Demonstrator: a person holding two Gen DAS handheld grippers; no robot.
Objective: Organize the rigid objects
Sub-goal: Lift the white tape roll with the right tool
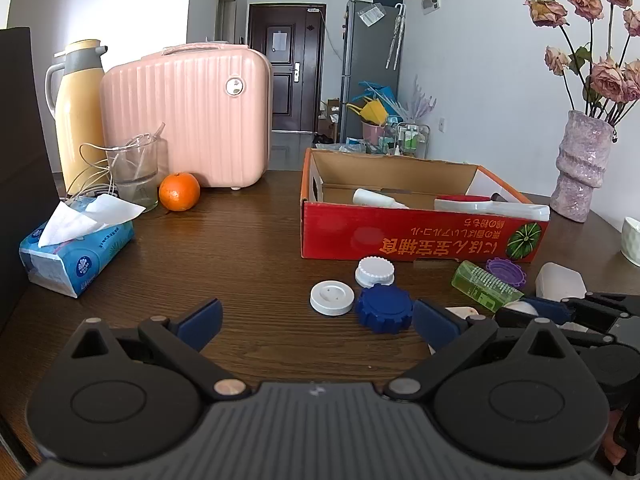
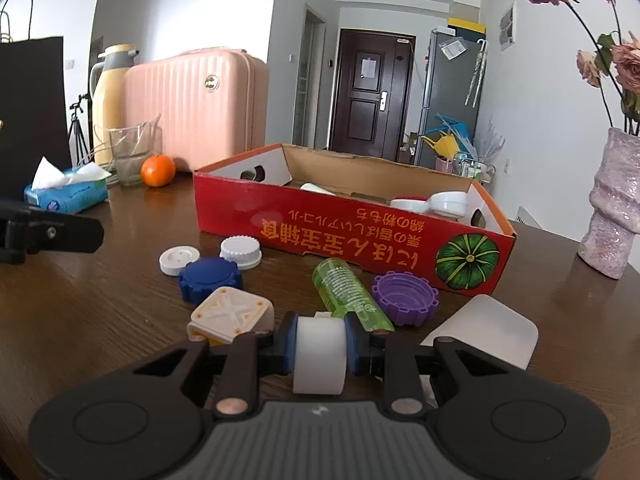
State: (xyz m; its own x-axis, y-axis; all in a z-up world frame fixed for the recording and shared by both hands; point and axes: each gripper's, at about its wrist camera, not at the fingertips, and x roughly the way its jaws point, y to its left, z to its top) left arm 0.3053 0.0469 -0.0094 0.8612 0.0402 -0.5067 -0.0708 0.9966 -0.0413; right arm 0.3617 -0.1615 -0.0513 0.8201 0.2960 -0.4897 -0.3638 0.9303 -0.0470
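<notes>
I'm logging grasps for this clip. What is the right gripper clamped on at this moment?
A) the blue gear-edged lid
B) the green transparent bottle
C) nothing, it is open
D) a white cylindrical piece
D: in the right wrist view the right gripper has its blue pads pressed on both sides of a white cylindrical piece, while the blue lid and green bottle lie on the table.

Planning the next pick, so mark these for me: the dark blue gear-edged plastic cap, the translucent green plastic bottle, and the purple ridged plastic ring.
Dark blue gear-edged plastic cap (image 2: 210, 279): right wrist view, flat top face.
Translucent green plastic bottle (image 2: 347, 290): right wrist view, ribbed side wall.
Purple ridged plastic ring (image 2: 404, 295): right wrist view, inner hollow.
</notes>
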